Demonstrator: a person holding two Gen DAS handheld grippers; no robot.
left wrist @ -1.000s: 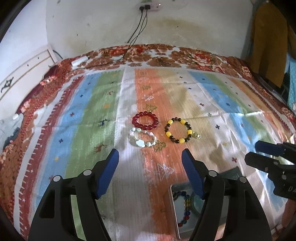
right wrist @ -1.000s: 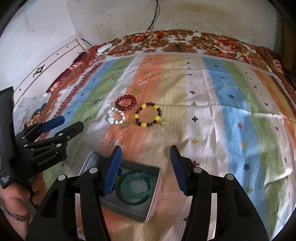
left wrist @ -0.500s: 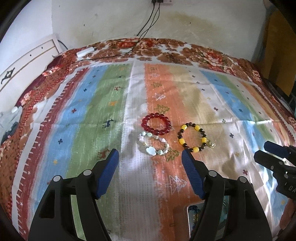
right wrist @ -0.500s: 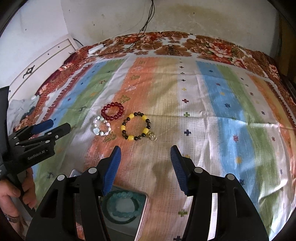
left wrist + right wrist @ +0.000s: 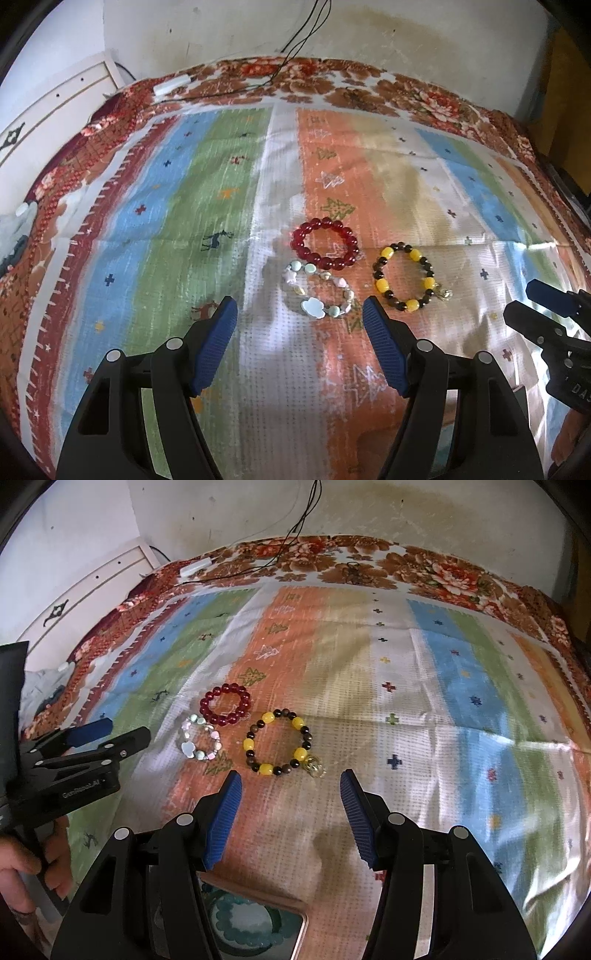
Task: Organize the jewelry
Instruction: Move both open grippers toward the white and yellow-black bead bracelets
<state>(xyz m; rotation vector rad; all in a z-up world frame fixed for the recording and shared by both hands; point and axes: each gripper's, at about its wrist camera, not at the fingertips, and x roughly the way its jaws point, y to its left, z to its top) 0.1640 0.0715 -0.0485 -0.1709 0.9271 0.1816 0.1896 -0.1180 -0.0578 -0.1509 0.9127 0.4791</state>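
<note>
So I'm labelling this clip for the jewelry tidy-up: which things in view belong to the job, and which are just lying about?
Part of the job:
- red bead bracelet
- pale shell bracelet
- yellow and dark bead bracelet
- metal tin with a green bracelet already inside

Just lying about:
- black cable
- white adapter
- striped cloth under everything

Both wrist cameras look steeply down along their fingers from close above the striped cloth (image 5: 207,206); both show the three bracelets (image 5: 325,243) and the far wall.
</note>
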